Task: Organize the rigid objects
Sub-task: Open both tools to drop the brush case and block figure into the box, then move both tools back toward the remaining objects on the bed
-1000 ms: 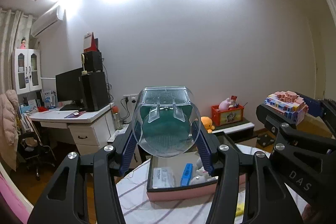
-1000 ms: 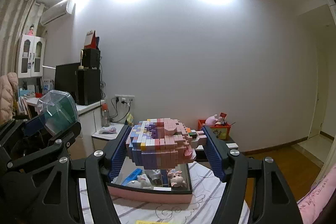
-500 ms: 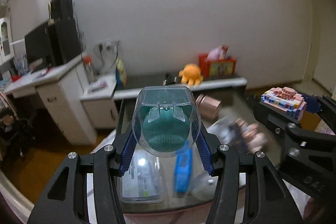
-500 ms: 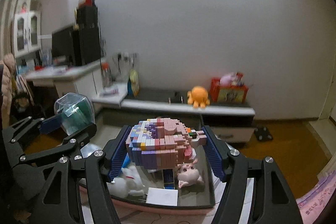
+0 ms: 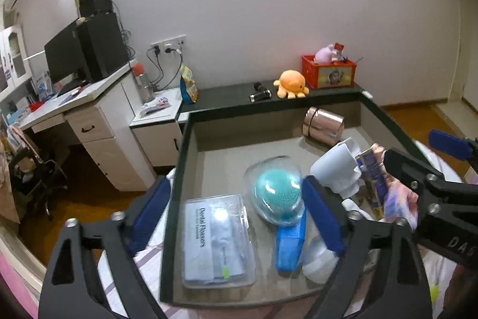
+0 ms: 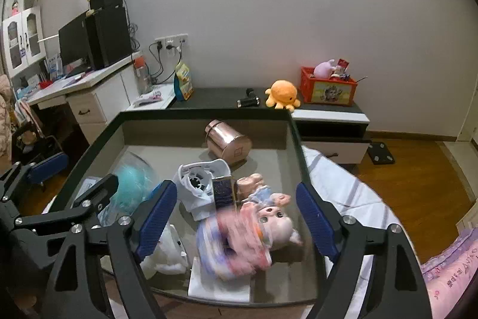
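Both claws, left [image 5: 239, 211] and right [image 6: 236, 217], spread wide, released above the tray [image 5: 176, 169]; teal brush [image 5: 279, 195] and block model [image 6: 236, 241] lie inside. Beyond: white desk [image 6: 89, 85], dark shelf [image 6: 221, 97], wood floor [image 6: 418, 169].

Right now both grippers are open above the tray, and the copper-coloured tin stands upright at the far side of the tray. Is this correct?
Not quite. The left gripper and right gripper are both open above the tray, and the copper-coloured tin is at the far side, but it lies on its side, not upright. The right wrist view shows this most clearly.
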A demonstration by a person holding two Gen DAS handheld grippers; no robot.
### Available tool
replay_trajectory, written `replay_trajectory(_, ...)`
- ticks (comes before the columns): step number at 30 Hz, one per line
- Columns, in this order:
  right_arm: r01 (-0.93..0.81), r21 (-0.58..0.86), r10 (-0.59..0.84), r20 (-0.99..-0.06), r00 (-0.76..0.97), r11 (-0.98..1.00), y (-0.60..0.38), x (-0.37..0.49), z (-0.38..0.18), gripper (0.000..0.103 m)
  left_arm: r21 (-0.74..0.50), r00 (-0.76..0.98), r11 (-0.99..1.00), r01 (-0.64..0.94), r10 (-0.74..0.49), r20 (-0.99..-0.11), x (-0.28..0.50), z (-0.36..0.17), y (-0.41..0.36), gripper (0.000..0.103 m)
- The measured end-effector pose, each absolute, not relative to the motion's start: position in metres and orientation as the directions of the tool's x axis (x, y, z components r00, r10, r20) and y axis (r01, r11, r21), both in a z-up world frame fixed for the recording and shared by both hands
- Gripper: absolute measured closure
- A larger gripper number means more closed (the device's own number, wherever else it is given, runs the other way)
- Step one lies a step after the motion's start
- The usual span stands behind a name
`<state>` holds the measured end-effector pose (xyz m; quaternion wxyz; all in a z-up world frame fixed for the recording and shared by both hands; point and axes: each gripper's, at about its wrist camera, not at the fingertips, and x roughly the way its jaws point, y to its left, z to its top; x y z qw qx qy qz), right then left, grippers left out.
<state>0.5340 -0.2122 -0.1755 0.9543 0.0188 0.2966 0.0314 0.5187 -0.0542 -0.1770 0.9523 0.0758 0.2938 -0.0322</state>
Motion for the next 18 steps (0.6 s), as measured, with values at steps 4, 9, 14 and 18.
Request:
replay_trajectory(4, -0.050, 0.063, 0.076, -0.520, 0.851, 0.997, -0.216, 0.511, -0.156, 0.018, 0.110, 0.859, 0.990, 0.092, -0.023, -0.511, 0.488, -0.156, -0.045, 0.003)
replay_trajectory(9, -0.042, 0.061, 0.065, -0.446, 0.893, 0.997, -0.216, 0.461, -0.127, 0.000, 0.062, 0.907, 0.996, 0.064, -0.032, -0.419, 0.432, -0.122, -0.029, 0.000)
replay_trajectory(14, -0.024, 0.003, 0.023, -0.333, 0.943, 1.000, -0.208, 0.395, -0.101, 0.000, 0.012, 0.945, 1.000, 0.023, -0.018, -0.327, 0.371, -0.097, -0.013, 0.000)
replay_trajectory(18, -0.036, 0.004, 0.035, -0.278, 0.960, 0.999, -0.205, 0.350, -0.086, 0.000, 0.004, 0.963, 1.000, 0.018, -0.016, -0.271, 0.324, -0.088, -0.011, 0.000)
